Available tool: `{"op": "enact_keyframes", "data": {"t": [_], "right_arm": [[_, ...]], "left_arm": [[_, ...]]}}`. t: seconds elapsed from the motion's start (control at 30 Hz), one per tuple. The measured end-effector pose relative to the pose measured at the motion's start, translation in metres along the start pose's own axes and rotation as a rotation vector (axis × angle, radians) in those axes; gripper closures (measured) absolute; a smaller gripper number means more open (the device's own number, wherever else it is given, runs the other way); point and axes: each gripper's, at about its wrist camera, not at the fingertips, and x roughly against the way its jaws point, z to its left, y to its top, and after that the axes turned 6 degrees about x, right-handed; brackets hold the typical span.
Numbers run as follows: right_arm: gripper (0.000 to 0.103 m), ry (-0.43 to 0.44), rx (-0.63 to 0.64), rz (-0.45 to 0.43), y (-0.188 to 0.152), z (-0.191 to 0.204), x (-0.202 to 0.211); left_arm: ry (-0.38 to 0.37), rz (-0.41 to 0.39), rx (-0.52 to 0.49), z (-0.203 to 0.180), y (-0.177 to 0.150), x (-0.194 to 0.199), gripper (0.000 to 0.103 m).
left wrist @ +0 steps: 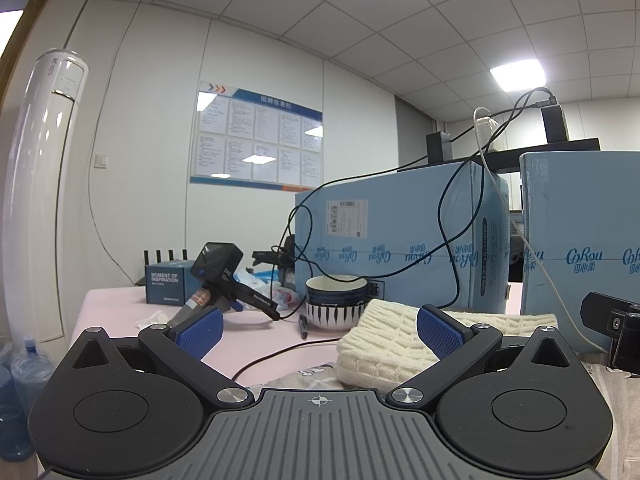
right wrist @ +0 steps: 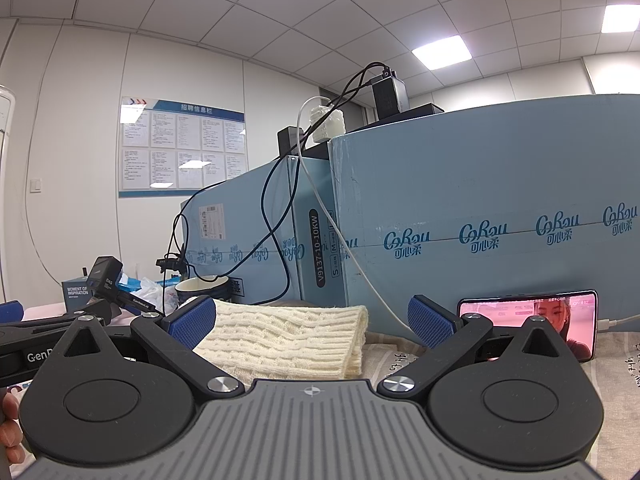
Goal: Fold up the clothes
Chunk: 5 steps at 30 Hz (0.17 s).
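Observation:
A folded cream cable-knit sweater (left wrist: 384,344) lies on a printed grey cloth (left wrist: 304,376) on the table. In the left wrist view it sits ahead and to the right, partly behind the right blue pad. My left gripper (left wrist: 320,332) is open and empty, level with the sweater's near edge. In the right wrist view the sweater (right wrist: 288,340) lies straight ahead between the fingers. My right gripper (right wrist: 312,320) is open and empty, just short of the sweater. The left gripper's black body (right wrist: 48,332) shows at the left edge there.
Two big light-blue cartons (left wrist: 400,240) (right wrist: 500,232) stand behind the sweater, draped with black and white cables. A blue-and-white bowl (left wrist: 336,300), a pen, a spare gripper (left wrist: 224,280) and a small blue box lie at left. A lit phone (right wrist: 532,320) leans at right.

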Motion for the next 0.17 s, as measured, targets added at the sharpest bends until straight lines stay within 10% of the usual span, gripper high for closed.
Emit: {"op": "enact_keyframes", "data": {"t": [0.17], "right_arm": [[0.0,0.0,0.0,0.0,0.0,0.0,0.0]], "left_arm": [[0.0,0.0,0.0,-0.0003,-0.0001,0.0001,0.0]]}}
